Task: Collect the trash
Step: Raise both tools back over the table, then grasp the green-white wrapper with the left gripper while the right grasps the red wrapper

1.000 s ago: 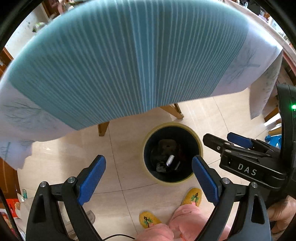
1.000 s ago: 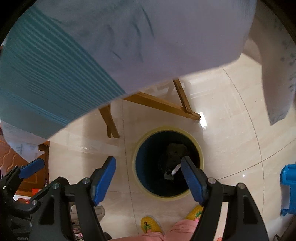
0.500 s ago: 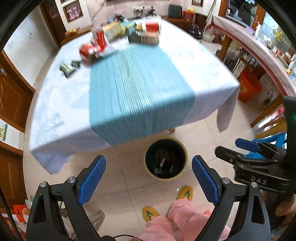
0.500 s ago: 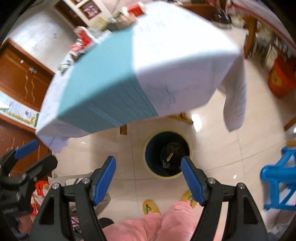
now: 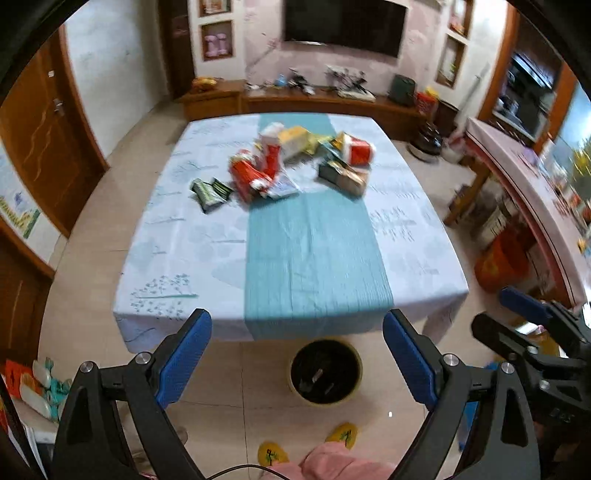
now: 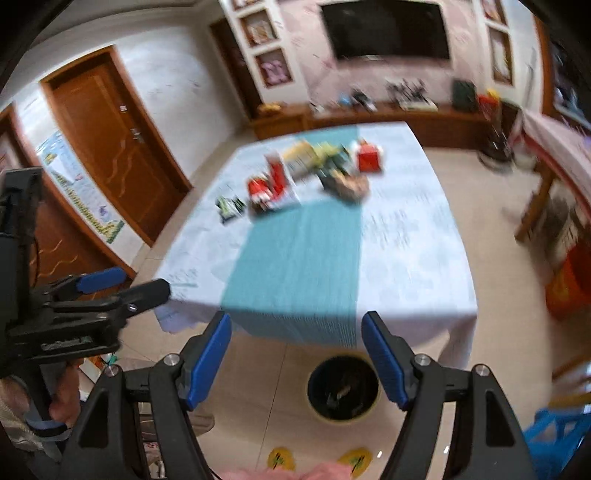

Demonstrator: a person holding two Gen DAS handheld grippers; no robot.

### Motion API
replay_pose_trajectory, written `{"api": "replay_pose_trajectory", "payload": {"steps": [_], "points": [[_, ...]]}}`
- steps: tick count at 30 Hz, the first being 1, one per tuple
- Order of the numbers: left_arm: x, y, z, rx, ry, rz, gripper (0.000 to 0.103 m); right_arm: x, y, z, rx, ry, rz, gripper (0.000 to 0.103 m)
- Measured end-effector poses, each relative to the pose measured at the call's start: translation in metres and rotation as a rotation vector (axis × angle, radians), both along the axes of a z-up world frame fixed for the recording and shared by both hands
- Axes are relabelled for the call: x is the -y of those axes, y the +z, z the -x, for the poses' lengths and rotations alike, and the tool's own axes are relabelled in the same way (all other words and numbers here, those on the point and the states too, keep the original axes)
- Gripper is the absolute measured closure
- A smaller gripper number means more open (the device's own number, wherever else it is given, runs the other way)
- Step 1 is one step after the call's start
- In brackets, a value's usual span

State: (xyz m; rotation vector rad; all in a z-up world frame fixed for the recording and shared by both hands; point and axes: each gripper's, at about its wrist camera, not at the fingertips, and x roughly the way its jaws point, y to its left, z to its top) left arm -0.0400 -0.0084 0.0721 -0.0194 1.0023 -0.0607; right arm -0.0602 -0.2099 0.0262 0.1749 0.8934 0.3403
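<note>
**Grippers empty above bin, trash pile at far end of table**

Left gripper [image 5: 297,356]: jaws spread wide, nothing between the blue pads [image 5: 184,356]. Right gripper [image 6: 297,360]: same, spread, nothing held. Both point down and forward over the near table edge, so each camera takes in the bin and the pile together (a sensible stance for picking the next target, my read).

Trash bin [image 5: 325,371] sits on the floor just in front of the table's near edge, right by the person's yellow slippers [image 5: 343,435]. Dark inside, a few bits already in it; can't tell what. That spot makes sense as a drop point close to the feet.

Task's thing: trash pile [image 5: 295,162] is on the far half of the table [image 5: 166,258], well apart from both grippers. Red cartons [image 5: 251,175], a yellow box [image 5: 295,142], a green wrapper [image 5: 210,190] off to the left side, a dark packet [image 5: 343,175] on the right. Blurred, so no labels readable. Likely next step is a reach across to the pile.

Surface: pale printed cloth with 1 teal runner [image 5: 314,251] down the middle; near half carries nothing.

Room: tiled floor, wooden door [image 6: 110,147] on the left, wall TV [image 5: 343,26] above a cluttered low wooden cabinet, second covered table on the right, orange bin beneath it.
</note>
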Motion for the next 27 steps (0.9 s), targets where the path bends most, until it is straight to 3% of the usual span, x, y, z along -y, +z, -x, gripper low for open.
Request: {"api": "replay_pose_trajectory", "payload": {"steps": [5,17,21,27], "points": [[-0.014,0.008,0.002,0.03,0.097,-0.024,0.01,-0.012,0.021,-0.02,0.063,0.092,0.019,0.03],[-0.077,-0.006,-0.016,0.024,0.266,-0.051,0.01,-0.071,0.01,-0.067,0.062,0.25,0.074,0.03],[-0.105,-0.025,-0.049,-0.008,0.28,-0.028,0.01,-0.094,-0.001,-0.088,0.038,0.281,0.079,0.038],[-0.152,-0.065,-0.137,-0.093,0.243,0.054,0.011,-0.13,-0.017,-0.141,-0.03,0.275,0.095,0.045]]}}
